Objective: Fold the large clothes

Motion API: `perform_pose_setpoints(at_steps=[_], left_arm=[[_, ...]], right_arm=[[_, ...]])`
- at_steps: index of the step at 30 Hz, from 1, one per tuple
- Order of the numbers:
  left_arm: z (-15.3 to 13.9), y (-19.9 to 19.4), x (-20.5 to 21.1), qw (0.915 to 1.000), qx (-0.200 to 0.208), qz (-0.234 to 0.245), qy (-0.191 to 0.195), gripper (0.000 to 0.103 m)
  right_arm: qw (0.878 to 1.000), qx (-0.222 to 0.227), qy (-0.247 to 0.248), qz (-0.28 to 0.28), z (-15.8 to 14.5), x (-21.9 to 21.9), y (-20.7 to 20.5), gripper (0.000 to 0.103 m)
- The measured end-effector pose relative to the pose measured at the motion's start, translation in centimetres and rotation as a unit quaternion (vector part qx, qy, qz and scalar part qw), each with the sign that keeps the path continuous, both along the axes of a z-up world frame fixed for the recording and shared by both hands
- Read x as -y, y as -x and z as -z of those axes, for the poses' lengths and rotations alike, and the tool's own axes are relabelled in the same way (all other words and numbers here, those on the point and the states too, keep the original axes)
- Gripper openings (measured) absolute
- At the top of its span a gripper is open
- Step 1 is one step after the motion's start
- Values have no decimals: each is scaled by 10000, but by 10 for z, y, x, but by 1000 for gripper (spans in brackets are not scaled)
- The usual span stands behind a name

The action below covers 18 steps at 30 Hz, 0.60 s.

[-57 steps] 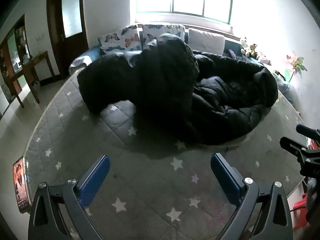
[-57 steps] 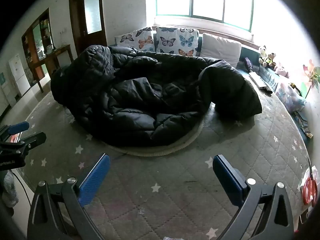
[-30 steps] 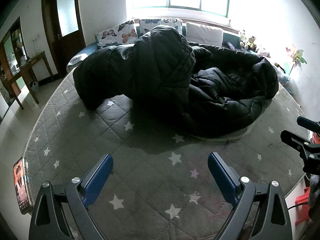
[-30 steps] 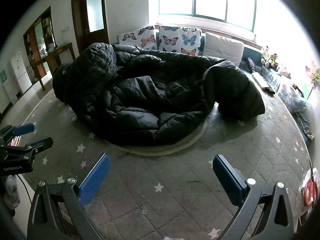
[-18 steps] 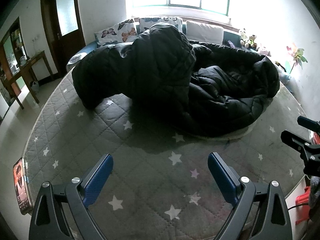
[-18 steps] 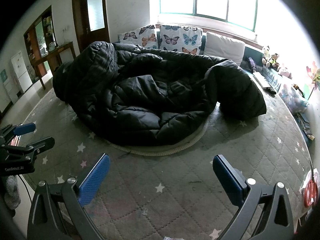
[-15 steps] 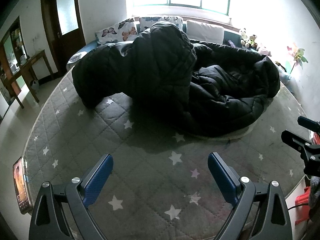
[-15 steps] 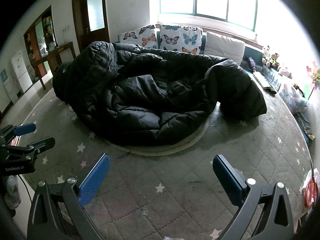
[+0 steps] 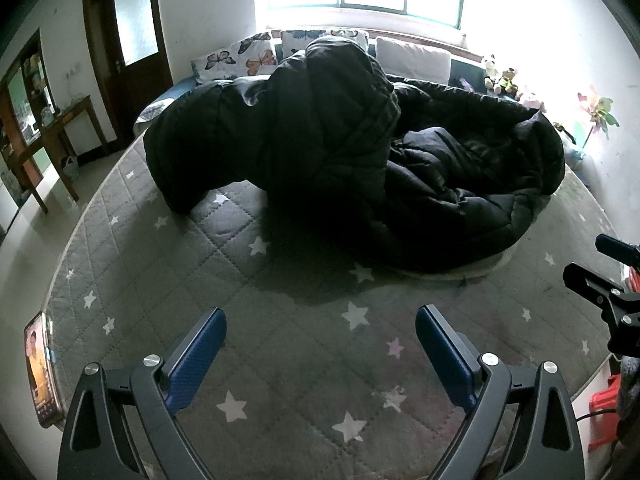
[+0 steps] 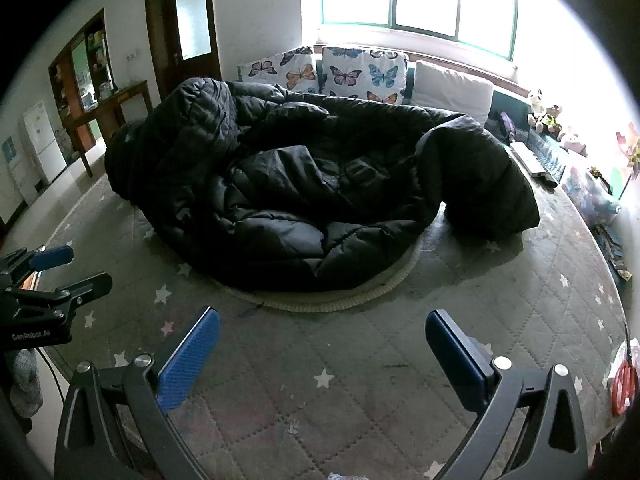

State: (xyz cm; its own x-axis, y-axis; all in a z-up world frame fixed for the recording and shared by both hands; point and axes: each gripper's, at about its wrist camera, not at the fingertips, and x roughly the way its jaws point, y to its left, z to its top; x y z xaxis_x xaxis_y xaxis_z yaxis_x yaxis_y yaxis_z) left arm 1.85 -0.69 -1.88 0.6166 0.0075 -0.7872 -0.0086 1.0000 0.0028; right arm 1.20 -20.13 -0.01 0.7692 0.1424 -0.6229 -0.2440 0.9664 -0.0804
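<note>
- We see a bed covered by a grey quilted pad with white stars.
- A crumpled black puffer coat lies on its middle, one sleeve flopped out to the coat's right.
- Behind the coat, butterfly pillows and a white pillow line the window side.
- A phone rests on the near left edge, well apart from the coat.
- Red scissors lie at the near right edge.

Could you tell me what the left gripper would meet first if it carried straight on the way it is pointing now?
Probably the black puffer coat. The open left gripper hangs over bare star-quilted mattress, aimed at the coat's near edge, though depth is hard to judge here.
</note>
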Motion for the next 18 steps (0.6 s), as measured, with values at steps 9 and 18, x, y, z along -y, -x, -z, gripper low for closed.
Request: perform_pose_setpoints(at_steps=[9, 18], left_arm=[[3, -5, -1, 10000, -47, -26, 7, 102], [2, -8, -2, 10000, -31, -9, -24, 102]], right_arm=[[10000, -14, -7, -31, 0, 0, -2, 103], [10000, -15, 0, -38, -1, -1, -3, 103]])
